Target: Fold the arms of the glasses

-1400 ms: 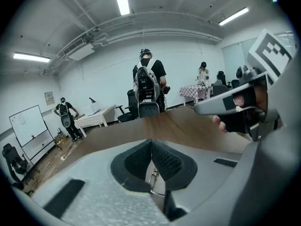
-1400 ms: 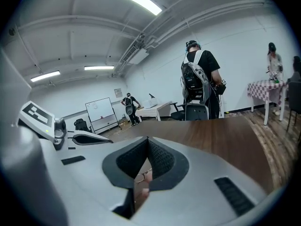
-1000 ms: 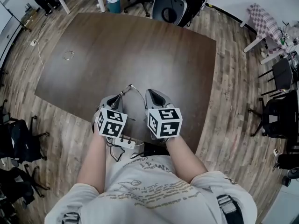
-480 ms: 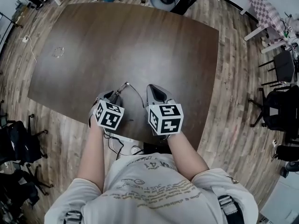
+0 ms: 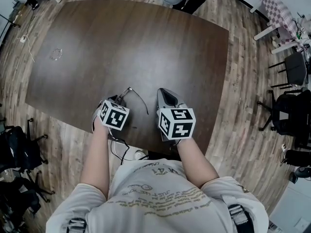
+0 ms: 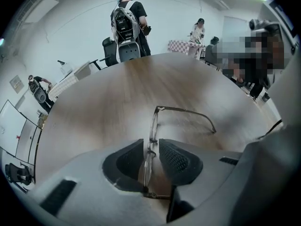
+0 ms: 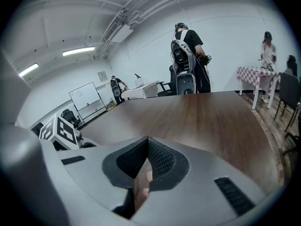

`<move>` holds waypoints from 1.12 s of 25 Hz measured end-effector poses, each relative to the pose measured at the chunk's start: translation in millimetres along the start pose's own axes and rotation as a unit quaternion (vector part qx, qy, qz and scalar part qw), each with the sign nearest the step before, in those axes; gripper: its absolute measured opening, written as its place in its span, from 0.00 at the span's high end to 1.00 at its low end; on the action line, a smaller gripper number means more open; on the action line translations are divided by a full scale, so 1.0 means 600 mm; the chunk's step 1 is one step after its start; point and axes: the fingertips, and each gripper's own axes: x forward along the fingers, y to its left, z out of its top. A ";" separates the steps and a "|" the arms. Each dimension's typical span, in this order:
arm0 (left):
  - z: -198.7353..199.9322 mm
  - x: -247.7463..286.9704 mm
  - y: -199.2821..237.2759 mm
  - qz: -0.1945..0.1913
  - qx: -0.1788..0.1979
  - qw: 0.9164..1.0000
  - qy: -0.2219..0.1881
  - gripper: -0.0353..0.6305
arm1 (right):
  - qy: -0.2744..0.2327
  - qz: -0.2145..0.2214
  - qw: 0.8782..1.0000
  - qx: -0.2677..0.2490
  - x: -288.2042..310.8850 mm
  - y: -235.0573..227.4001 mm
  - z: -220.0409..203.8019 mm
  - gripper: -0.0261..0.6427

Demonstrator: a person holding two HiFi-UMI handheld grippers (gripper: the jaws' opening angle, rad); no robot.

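Well off to the left of the left gripper [image 6: 151,144], far out on the dark wooden table [image 5: 146,42], lies a small wiry object [image 5: 56,54], too small to identify. The left gripper is held over the table's near edge, pointing steeply down, with its marker cube [image 5: 114,115] toward the person's chest. Its jaws have just been opening and now stand spread, with the glasses [image 6: 152,125] in the gap between them. The thin metal front runs lengthwise through that gap, away from the gripper, and the pads on either side do not press on it. The glasses rest on the table. From the far end of the front, beyond the jaw tips, one arm [image 6: 188,111] stands out unfolded to the right, its curved tip down on the wood. A short piece of the other arm shows deep between the jaws, heading the same way.

Just to the right, side by side with the left gripper, is the right gripper [image 7: 147,144], also over the near edge and tilted less steeply. Its jaws are pressed together at the tips and hold nothing. It is near the unfolded arm's tip but apart from it. Farther right, beyond the table, black chairs [image 5: 291,115] stand on the plank floor [image 5: 243,106].
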 end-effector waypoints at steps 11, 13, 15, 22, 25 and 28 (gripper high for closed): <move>-0.009 0.006 -0.004 -0.025 -0.021 0.999 0.028 0.86 | 0.006 0.001 1.000 -0.007 0.014 -0.007 0.001 0.94; -0.004 -0.005 -0.001 -0.023 -0.033 0.999 0.014 0.87 | 0.006 0.004 1.000 -0.011 0.015 0.000 0.002 0.94; 0.006 -0.016 0.005 -0.016 -0.049 0.999 -0.010 0.88 | 0.006 0.008 1.000 -0.015 0.014 0.005 0.003 0.94; 0.025 -0.069 0.033 0.026 -0.085 0.991 -0.096 0.89 | 0.016 0.042 0.998 -0.053 -0.001 0.053 -0.004 0.94; 0.024 -0.095 0.037 0.034 -0.105 0.987 -0.121 0.89 | 0.021 0.052 0.994 -0.094 -0.009 0.077 -0.013 0.94; 0.027 -0.119 0.030 0.039 -0.111 0.983 -0.142 0.89 | 0.025 0.057 0.989 -0.136 -0.020 0.093 -0.019 0.94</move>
